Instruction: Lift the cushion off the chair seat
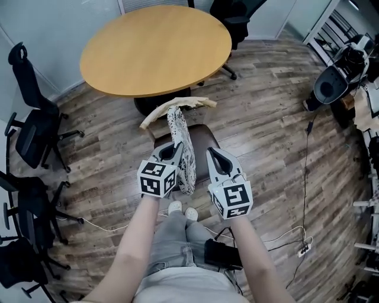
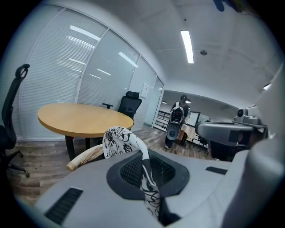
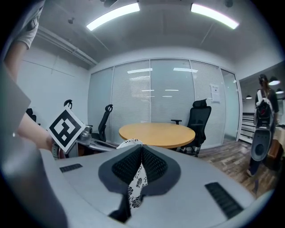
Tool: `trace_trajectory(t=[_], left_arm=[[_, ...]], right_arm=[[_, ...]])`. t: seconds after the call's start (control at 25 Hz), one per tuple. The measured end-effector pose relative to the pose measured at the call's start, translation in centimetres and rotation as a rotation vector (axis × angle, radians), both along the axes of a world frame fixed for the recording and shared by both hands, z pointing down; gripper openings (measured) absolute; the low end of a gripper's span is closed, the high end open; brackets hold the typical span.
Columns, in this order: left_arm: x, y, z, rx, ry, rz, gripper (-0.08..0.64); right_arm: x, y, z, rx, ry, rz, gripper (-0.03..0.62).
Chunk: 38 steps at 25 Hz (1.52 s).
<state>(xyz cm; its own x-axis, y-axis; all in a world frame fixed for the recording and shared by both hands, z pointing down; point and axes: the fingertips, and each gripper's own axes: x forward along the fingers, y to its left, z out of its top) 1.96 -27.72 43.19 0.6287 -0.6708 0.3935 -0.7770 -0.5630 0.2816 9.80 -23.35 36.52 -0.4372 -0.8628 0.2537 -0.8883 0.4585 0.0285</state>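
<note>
The cushion (image 1: 185,155), black-and-white flowered on one face and beige on the other, hangs folded above the brown chair seat (image 1: 204,139) in front of the round table. My left gripper (image 1: 172,148) is shut on its patterned edge; the fabric (image 2: 119,139) runs between the pads (image 2: 133,171). My right gripper (image 1: 214,155) is beside it on the right, and its own view shows flowered cloth (image 3: 136,188) pinched between its closed pads (image 3: 153,164). The beige end (image 1: 177,106) droops toward the table.
A round wooden table (image 1: 155,47) stands just beyond the chair. Black office chairs (image 1: 32,127) crowd the left side, another (image 1: 234,18) sits behind the table. A cable and power strip (image 1: 303,248) lie on the floor at right, near equipment (image 1: 334,83). My legs and shoes (image 1: 180,208) are below.
</note>
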Motion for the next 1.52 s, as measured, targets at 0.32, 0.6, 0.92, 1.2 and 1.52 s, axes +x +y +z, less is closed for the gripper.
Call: trace_trajectory(t=[0.32, 0.6, 0.92, 1.2, 1.52], left_arm=[[0.4, -0.6, -4.8, 0.062, 0.015, 0.027, 0.014], [1.8, -1.6, -9.9, 0.160, 0.029, 0.069, 0.014], [2.2, -2.9, -14.6, 0.257, 0.032, 0.100, 0.014], [2.3, -3.1, -18.9, 0.354, 0.053, 0.100, 0.014], [3.0, -2.4, -22.2, 0.430, 0.077, 0.100, 0.014]], right_arm=[[-0.8, -0.8, -4.1, 0.065, 0.025, -0.027, 0.026], [-0.4, -1.3, -7.3, 0.115, 0.002, 0.003, 0.026], [1.1, -1.9, -9.6, 0.144, -0.033, 0.083, 0.026], [1.8, -2.6, -13.1, 0.209, -0.074, 0.132, 0.026], [1.7, -2.4, -16.1, 0.269, -0.120, 0.147, 0.026]])
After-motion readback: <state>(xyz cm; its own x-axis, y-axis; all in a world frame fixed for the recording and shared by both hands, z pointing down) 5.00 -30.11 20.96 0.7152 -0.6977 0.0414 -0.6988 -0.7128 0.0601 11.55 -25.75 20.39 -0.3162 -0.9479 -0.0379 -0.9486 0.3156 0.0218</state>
